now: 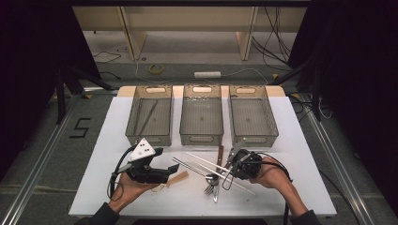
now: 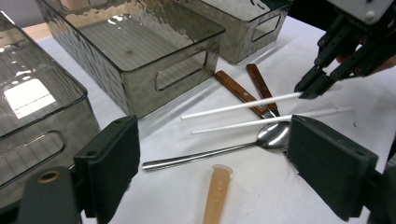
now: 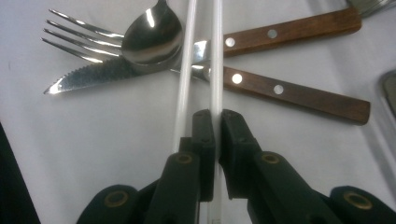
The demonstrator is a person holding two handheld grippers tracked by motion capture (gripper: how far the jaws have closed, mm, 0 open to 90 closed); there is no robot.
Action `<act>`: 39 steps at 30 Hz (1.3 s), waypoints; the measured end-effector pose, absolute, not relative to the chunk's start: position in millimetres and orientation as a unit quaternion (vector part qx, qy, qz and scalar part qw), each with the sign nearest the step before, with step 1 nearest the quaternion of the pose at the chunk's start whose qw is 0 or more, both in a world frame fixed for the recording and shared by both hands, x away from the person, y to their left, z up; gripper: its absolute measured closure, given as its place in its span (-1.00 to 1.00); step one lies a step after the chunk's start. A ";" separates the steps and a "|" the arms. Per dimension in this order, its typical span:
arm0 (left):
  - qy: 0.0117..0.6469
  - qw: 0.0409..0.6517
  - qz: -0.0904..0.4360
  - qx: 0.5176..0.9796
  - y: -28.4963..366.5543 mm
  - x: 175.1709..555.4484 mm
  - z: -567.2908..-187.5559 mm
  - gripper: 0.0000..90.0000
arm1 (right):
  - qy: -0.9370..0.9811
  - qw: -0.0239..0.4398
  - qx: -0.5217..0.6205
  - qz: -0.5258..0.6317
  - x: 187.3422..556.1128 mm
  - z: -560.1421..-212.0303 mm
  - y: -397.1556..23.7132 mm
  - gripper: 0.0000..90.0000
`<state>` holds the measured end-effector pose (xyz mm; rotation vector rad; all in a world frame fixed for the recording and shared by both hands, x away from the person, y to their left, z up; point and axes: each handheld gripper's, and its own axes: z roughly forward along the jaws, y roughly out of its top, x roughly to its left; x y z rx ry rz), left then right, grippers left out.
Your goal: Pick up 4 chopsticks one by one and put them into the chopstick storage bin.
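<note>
Chopstick (image 3: 216,56), white and thin, runs straight out from between my right fingers (image 3: 233,135), which have closed down on its near end; its long axis lines up with the fingers themselves and points away across the cutlery. Its twin, a second white chopstick (image 3: 184,88), lies just beside it on the left of the right gripper view, almost parallel and outside the grip (close enough that I judge a careless lift could drag it along). Farther out, both sticks cross the spoon (image 3: 152,39), the fork (image 3: 77,35) and the two wooden-handled knives (image 3: 299,95), so the held stick rests over that pile rather than flat on the table (image 1: 291,140). My left fingers (image 2: 112,163) stand wide open with nothing between them, hanging above the table off to the left. Beyond everything wait three grey bins (image 1: 202,117); my right hand (image 1: 270,176) is the nearer one to the pile.
</note>
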<state>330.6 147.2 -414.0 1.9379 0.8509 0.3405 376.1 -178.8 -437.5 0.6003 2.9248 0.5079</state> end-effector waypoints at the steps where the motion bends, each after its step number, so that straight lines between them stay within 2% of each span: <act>1: 0.346 0.474 0.135 0.798 145.8 331.1 -413.5 -0.62 | 0.963 0.057 0.199 0.170 375.6 -435.9 -179.1 0.90; 24: 0.272 0.389 0.107 0.874 102.2 346.0 -406.2 -0.58 | 0.970 0.066 0.147 0.180 351.9 -410.2 -157.5 0.89; 31: 0.245 0.353 0.085 0.899 92.4 349.6 -407.7 -0.51 | 0.973 0.067 0.129 0.181 345.1 -405.8 -150.7 0.89; 39: 0.210 0.318 0.093 0.920 80.8 349.5 -409.5 -0.33 | 0.974 0.068 0.114 0.184 339.4 -403.6 -144.8 0.89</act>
